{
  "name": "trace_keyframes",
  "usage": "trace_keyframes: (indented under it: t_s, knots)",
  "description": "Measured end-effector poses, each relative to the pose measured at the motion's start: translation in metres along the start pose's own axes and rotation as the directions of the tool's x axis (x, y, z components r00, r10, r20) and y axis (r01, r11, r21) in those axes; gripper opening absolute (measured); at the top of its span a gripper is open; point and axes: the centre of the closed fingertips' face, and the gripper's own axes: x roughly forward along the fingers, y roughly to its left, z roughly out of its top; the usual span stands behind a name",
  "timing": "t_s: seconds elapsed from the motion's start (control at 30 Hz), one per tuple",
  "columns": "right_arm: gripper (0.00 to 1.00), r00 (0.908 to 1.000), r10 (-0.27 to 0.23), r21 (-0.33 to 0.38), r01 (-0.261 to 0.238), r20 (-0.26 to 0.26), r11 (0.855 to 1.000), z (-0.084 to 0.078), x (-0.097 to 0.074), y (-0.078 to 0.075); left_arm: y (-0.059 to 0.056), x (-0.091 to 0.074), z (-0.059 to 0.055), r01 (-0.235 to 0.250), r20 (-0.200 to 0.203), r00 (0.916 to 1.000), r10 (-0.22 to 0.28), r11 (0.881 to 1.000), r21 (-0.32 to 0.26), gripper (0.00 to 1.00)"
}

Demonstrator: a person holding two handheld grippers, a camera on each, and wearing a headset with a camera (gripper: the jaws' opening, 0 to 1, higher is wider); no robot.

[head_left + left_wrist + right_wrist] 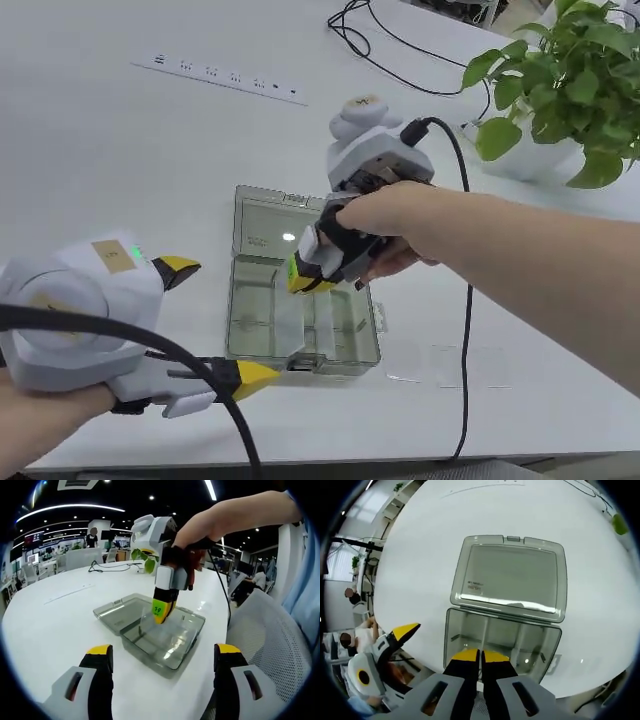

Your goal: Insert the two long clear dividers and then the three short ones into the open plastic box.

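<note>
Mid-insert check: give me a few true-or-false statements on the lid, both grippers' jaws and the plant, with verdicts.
1. The lid of the box lies open on the table. True.
2. The left gripper has its jaws shut. False: they are spread wide, holding nothing.
3. The right gripper points down into the box. True.
4. The right gripper's jaws are wide open. False: they are nearly closed, apparently on a clear divider.
5. The plant stands left of the box. False: it is at the far right in the head view.
</note>
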Motion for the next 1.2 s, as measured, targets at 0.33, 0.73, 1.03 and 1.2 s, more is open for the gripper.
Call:
trace_keyframes:
  t_s: [0.33,0.73,1.03,1.2]
  knots:
    - [0.03,0.9985,-0.055,-0.093,0.055,-0.001,0.994,0.0,0.009,0.006,0.002,-0.002,-0.002,-0.001,-0.002,1.0,0.001,1.0,-0.002,0.83]
    - [0.04,0.9964,-0.085,-0.149,0.084,0.0,0.985,-0.002,0.021,0.003,0.001,-0.004,-0.005,-0.007,-0.008,0.9999,0.007,1.0,-0.011,0.83]
    - [0.05,0.9977,-0.067,-0.171,0.068,0.01,0.983,-0.004,0.019,0.004,-0.001,-0.002,0.0,-0.002,-0.01,1.0,0.002,1.0,-0.001,0.82]
    - [0.06,0.9988,-0.048,-0.19,0.05,0.013,0.98,-0.005,0.019,0.005,-0.001,-0.002,-0.002,-0.001,-0.018,0.9998,0.002,1.0,0.002,0.82]
